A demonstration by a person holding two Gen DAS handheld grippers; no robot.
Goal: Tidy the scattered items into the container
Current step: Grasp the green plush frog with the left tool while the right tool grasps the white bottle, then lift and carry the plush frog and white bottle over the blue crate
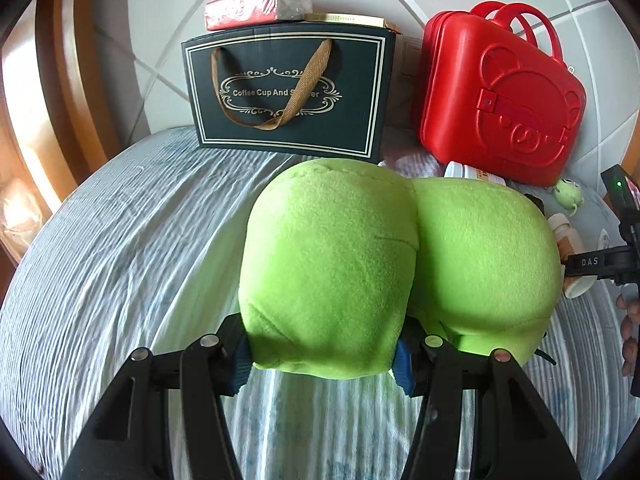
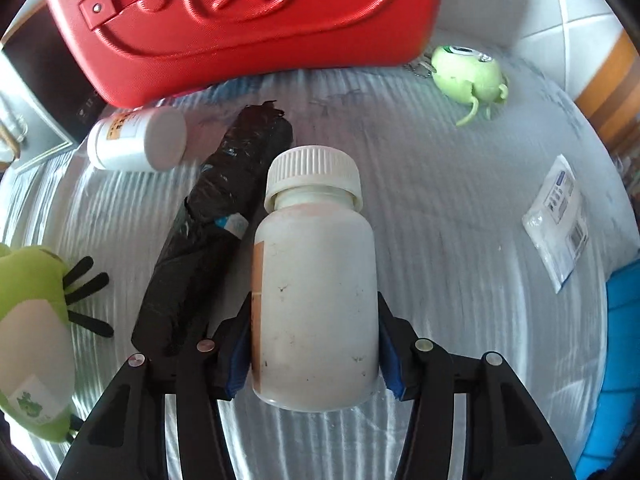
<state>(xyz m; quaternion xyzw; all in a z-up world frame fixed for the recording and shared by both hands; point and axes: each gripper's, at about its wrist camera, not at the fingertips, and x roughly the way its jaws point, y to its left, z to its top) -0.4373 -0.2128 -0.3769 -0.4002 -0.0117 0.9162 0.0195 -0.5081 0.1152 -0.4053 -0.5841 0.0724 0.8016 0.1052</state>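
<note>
A large lime-green plush toy (image 1: 360, 260) fills the middle of the left wrist view. My left gripper (image 1: 322, 354) is shut on its lower end, both blue pads pressed into the fabric. In the right wrist view a white plastic bottle (image 2: 316, 300) with a ribbed white cap points away from the camera over the striped bedsheet (image 2: 440, 240). My right gripper (image 2: 314, 344) is shut on it, a blue pad against each side. The same plush toy (image 2: 32, 320) shows at the left edge there.
On the sheet lie a second white bottle (image 2: 136, 140), a black wrapped bundle (image 2: 216, 224), a small green plush keychain (image 2: 468, 72) and a white sachet (image 2: 558, 220). A red case (image 1: 500, 96) and a dark gift bag (image 1: 288, 92) stand at the wall. Something blue (image 2: 624, 360) shows at the right edge.
</note>
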